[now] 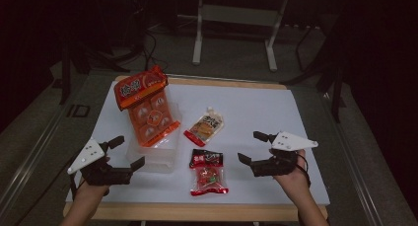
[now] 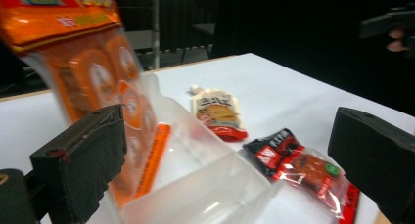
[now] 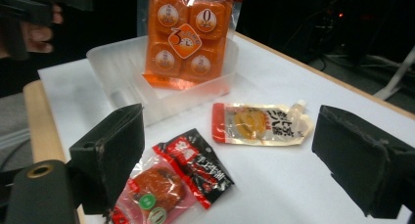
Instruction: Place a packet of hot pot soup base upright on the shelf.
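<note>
Glossy red pouch (image 1: pixel 208 173) flat between both grippers; left gripper (image 1: pixel 126 152) and right gripper (image 1: pixel 253 147) gape empty, level.

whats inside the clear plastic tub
One orange snack pack stands in the clear tub, leaning on its far wall, top sticking out above the rim. The tub floor under the pack is covered, so anything beneath is hidden.
</note>
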{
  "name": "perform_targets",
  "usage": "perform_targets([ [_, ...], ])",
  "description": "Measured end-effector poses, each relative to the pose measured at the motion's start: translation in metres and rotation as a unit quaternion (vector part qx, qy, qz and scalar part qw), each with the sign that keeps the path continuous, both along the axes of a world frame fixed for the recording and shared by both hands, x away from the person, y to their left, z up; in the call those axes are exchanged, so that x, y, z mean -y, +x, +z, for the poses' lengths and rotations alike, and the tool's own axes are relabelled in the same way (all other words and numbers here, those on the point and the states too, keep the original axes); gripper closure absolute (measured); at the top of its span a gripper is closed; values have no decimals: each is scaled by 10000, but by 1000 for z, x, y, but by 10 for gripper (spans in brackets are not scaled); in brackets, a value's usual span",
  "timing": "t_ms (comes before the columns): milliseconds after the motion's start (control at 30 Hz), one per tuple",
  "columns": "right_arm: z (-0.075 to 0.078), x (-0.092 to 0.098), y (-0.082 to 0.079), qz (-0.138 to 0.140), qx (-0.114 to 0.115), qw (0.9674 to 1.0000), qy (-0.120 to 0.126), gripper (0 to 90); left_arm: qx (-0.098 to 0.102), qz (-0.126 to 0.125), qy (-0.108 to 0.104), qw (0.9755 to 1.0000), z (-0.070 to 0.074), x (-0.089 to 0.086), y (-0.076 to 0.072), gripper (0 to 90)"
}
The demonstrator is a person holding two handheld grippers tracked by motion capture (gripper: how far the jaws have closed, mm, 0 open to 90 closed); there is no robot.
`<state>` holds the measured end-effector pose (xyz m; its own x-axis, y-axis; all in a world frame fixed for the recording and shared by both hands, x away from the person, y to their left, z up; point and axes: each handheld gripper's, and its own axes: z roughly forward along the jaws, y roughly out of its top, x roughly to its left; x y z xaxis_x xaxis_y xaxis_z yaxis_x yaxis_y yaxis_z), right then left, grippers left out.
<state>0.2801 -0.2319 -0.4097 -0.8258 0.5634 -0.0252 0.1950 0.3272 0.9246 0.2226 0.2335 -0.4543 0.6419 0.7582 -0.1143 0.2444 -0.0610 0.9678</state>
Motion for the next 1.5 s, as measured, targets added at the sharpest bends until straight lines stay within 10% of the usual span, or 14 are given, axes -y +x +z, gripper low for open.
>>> perform_targets([
  [233, -6, -11, 7, 179, -131, 9997, 45, 110, 67, -284, 352, 9990, -9, 14, -13, 16],
  [1500, -101, -62, 68, 524, -1232, 9872, -870, 291, -10, -648, 526, 9965, -45, 30, -25, 29],
])
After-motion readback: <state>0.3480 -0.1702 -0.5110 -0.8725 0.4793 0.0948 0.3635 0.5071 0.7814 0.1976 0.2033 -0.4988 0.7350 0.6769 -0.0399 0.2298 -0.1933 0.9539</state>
